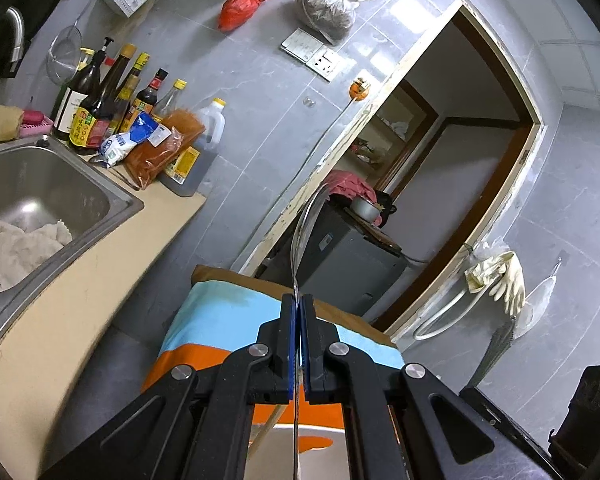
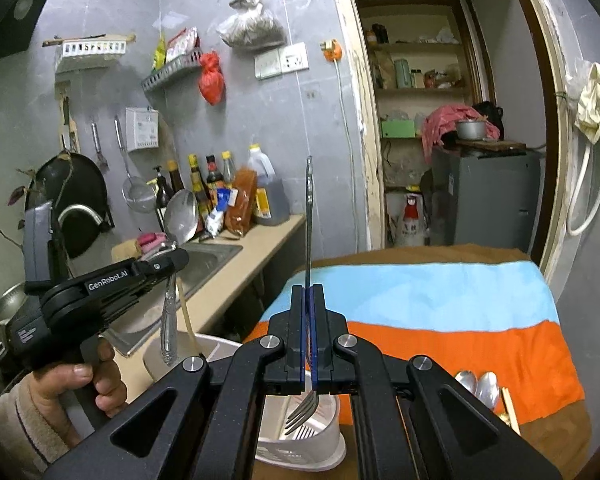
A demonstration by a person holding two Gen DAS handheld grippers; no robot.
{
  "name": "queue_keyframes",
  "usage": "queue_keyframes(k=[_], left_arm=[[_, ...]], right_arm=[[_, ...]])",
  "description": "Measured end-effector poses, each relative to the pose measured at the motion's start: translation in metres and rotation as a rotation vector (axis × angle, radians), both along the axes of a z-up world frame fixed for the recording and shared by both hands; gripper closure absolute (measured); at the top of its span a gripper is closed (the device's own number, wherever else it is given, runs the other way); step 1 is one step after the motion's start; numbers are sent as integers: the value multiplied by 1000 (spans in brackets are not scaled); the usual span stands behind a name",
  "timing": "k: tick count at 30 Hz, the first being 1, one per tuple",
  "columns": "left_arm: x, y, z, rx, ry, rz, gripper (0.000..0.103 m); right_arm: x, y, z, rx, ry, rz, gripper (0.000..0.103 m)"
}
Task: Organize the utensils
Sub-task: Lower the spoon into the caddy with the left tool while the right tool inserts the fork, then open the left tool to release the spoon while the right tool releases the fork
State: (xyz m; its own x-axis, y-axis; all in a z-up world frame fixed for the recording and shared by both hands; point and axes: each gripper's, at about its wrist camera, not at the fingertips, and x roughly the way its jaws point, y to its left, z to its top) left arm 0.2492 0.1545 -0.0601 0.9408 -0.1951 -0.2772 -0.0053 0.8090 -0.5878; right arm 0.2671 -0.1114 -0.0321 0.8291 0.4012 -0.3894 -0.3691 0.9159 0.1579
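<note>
Right wrist: R gripper [image 2: 307, 304] clamps fork [image 2: 308, 216]; L gripper [image 2: 171, 257] clamps spoon [image 2: 183, 216].

A striped cloth [image 2: 439, 312] covers a table in front of a doorway [image 2: 419, 120]. On the cloth's near edge stands a utensil holder [image 2: 319, 448]; two spoons [image 2: 477, 386] lie to its right. Left of the table runs a counter [image 2: 260, 240] with a sink [image 1: 40, 192], and bottles [image 1: 112, 100] stand behind the sink against the wall.
</note>
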Motion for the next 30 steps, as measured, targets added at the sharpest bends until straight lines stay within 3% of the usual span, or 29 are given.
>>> queue_keyframes(k=[17, 21, 26, 30], left_arm=[[-13, -10, -16, 74, 56, -15, 99], [-18, -12, -16, 89, 74, -37, 87], [-30, -15, -13, 101, 91, -50, 85], [-39, -18, -5, 103, 84, -43, 61]], right_arm=[[3, 6, -18, -41, 72, 8, 101], [1, 7, -20, -42, 87, 16, 101], [-3, 3, -17, -32, 91, 22, 99], [-7, -2, -12, -25, 81, 28, 99]])
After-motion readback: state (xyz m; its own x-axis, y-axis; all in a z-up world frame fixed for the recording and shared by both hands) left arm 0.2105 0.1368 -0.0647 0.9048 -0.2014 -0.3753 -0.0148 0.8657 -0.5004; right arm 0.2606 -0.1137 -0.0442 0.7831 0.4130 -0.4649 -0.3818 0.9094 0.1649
